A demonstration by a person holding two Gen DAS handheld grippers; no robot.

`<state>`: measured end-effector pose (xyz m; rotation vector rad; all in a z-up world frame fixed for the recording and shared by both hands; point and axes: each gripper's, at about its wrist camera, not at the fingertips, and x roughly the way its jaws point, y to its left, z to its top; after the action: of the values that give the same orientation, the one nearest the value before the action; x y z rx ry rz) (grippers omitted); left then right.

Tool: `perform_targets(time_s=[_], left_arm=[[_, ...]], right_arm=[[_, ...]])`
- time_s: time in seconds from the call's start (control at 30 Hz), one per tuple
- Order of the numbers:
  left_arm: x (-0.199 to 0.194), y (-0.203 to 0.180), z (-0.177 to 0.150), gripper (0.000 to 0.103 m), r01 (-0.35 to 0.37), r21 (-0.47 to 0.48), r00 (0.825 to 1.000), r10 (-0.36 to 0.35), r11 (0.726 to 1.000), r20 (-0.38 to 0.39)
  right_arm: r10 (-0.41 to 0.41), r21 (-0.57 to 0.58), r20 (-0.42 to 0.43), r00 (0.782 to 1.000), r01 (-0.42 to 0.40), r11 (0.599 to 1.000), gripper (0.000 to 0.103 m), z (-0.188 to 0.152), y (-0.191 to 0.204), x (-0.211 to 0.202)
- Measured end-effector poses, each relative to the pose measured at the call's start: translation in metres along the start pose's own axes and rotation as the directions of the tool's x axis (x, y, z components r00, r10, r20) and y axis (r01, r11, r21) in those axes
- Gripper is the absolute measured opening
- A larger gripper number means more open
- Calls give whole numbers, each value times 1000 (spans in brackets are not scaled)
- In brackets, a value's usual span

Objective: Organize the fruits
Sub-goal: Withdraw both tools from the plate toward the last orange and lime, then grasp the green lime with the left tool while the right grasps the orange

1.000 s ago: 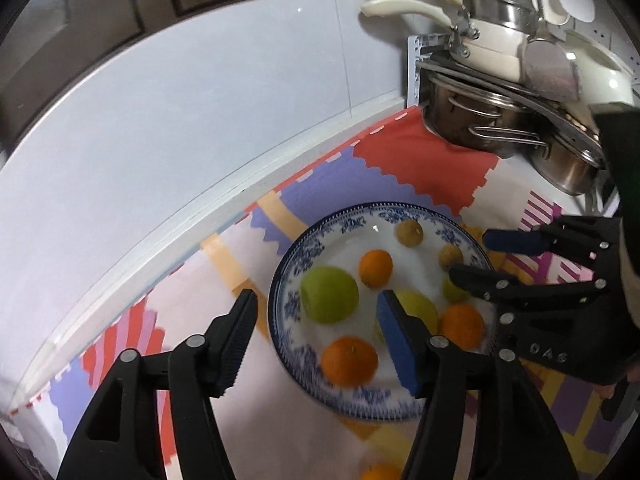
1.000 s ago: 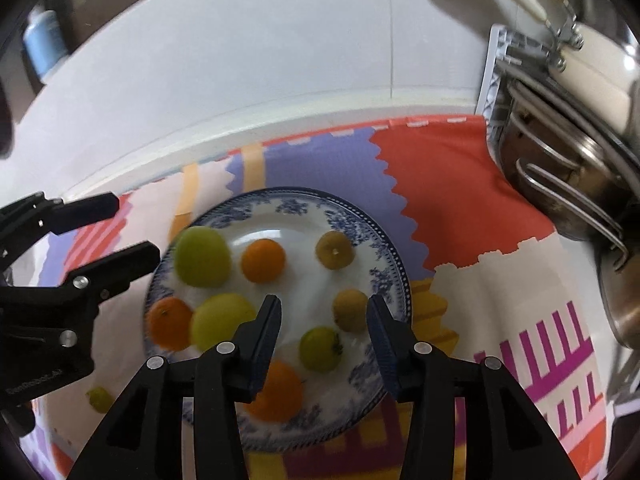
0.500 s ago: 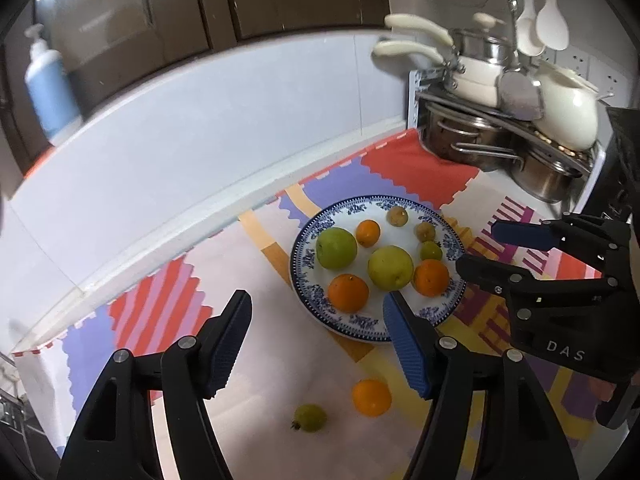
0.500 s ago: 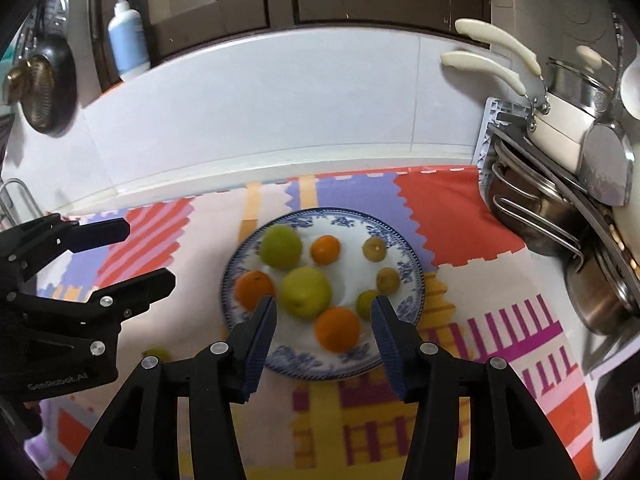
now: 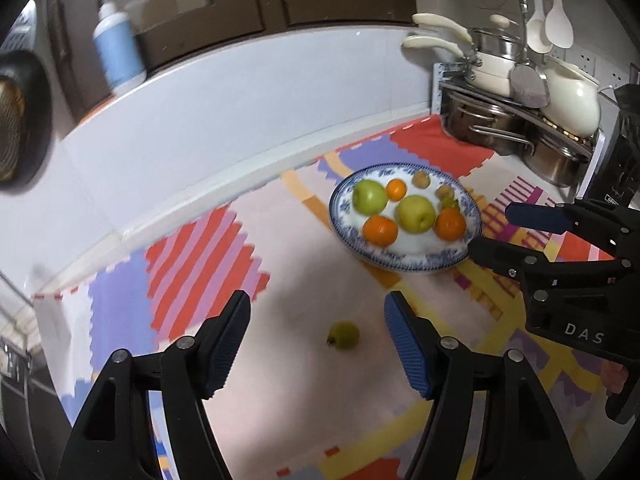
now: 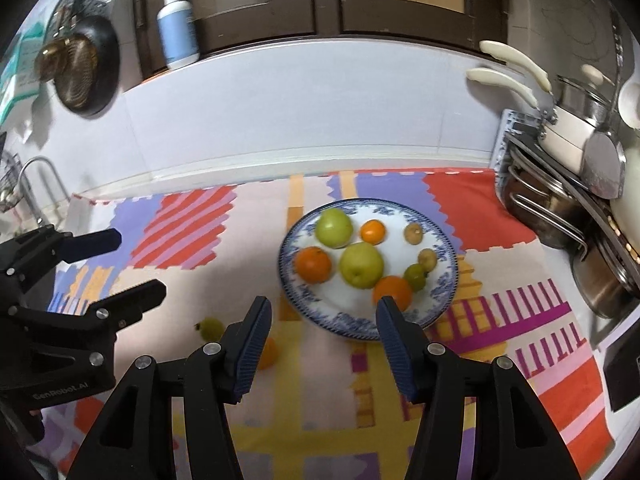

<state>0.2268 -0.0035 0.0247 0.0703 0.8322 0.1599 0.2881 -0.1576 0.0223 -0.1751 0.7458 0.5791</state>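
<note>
A blue-patterned plate [image 6: 446,292] holds several fruits: green apples, oranges and small brownish and green ones; it also shows in the left wrist view [image 5: 344,236]. A small green fruit [image 5: 343,335] lies loose on the mat between my left gripper's open fingers, and shows in the right wrist view [image 6: 211,327]. A loose orange [image 6: 267,354] lies half hidden behind my right gripper's left finger. My left gripper [image 5: 316,344] is open and empty above the mat. My right gripper [image 6: 320,340] is open and empty, just in front of the plate.
A colourful patterned mat [image 6: 500,320] covers the counter. A rack of steel pots and white pans [image 6: 568,184] stands at the right. A soap bottle [image 6: 177,26] stands on the ledge behind, a dark strainer [image 6: 82,68] hangs at the left, and a faucet [image 6: 32,184] is at the far left.
Both grippers have pulled back and up from the plate, so it looks smaller and farther. The loose green fruit and orange on the mat have come into view.
</note>
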Motion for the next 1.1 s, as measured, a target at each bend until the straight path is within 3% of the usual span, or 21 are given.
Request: perform_targets(time_s=[0.17, 0.27, 0.57, 0.8, 1.1], left_arm=[[4, 8, -20, 74, 4, -39, 999, -6, 999, -33], [11, 14, -30, 74, 43, -50, 997, -46, 998, -58], [37, 21, -37, 72, 169, 106, 985, -166, 980, -42], [61, 20, -40, 70, 233, 148, 972, -225, 961, -66], [89, 24, -46, 64, 269, 90, 960, -260, 959, -99]], right_arm=[[18, -47, -1, 1000, -18, 999, 55, -10, 18, -1], [3, -51, -22, 1000, -4, 999, 55, -16, 26, 3], [-44, -64, -72, 996, 40, 997, 55, -30, 48, 23], [-22, -47, -158, 987, 15, 999, 55, -42, 51, 51], [-2, -126, -208, 978, -24, 992, 55, -39, 55, 80]])
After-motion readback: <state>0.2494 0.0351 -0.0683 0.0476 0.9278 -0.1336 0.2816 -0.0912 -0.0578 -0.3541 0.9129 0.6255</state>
